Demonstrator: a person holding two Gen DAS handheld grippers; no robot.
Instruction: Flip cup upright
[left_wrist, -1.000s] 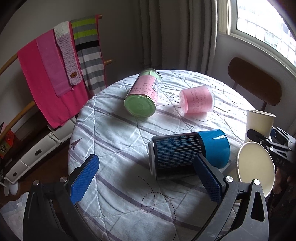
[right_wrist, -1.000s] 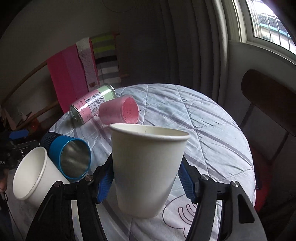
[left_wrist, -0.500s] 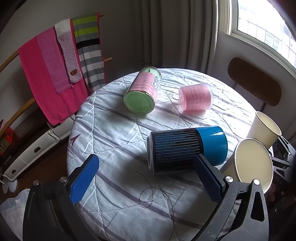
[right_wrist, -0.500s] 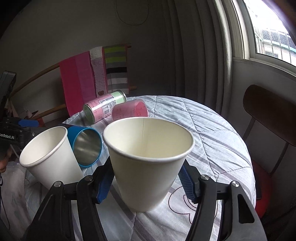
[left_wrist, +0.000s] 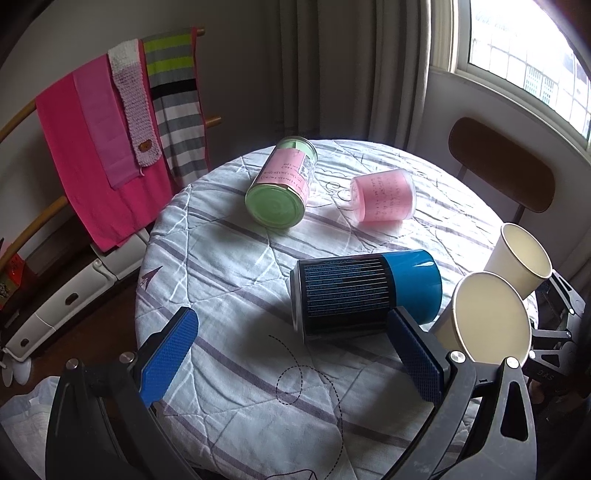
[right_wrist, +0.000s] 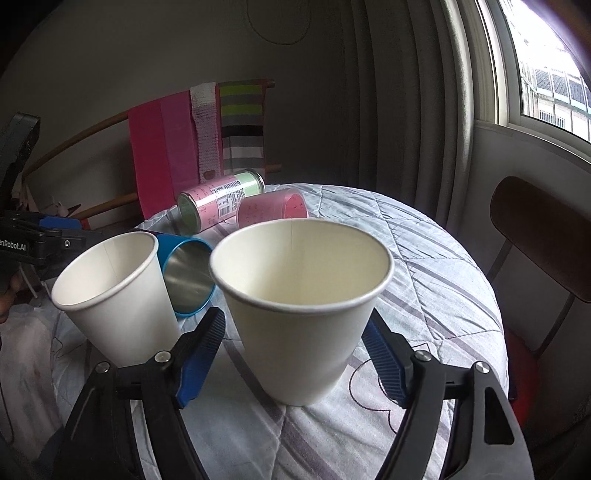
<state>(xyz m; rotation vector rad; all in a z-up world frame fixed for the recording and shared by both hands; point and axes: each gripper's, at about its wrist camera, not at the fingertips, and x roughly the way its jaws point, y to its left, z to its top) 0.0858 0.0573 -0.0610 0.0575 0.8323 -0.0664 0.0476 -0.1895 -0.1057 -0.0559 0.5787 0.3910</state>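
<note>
Right wrist view shows the right hand-held gripper (right_wrist: 295, 352) with ribbed blue pads beside a smooth, tapered paper cup (right_wrist: 301, 310) standing mouth-up on the quilted counter (right_wrist: 443, 258), grip uncertain, while the left hand-held gripper (left_wrist: 291, 362) is released.

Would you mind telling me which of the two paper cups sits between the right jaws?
The nearer paper cup, mouth up between the blue pads; the other paper cup stands apart beside the blue tumbler.
</note>
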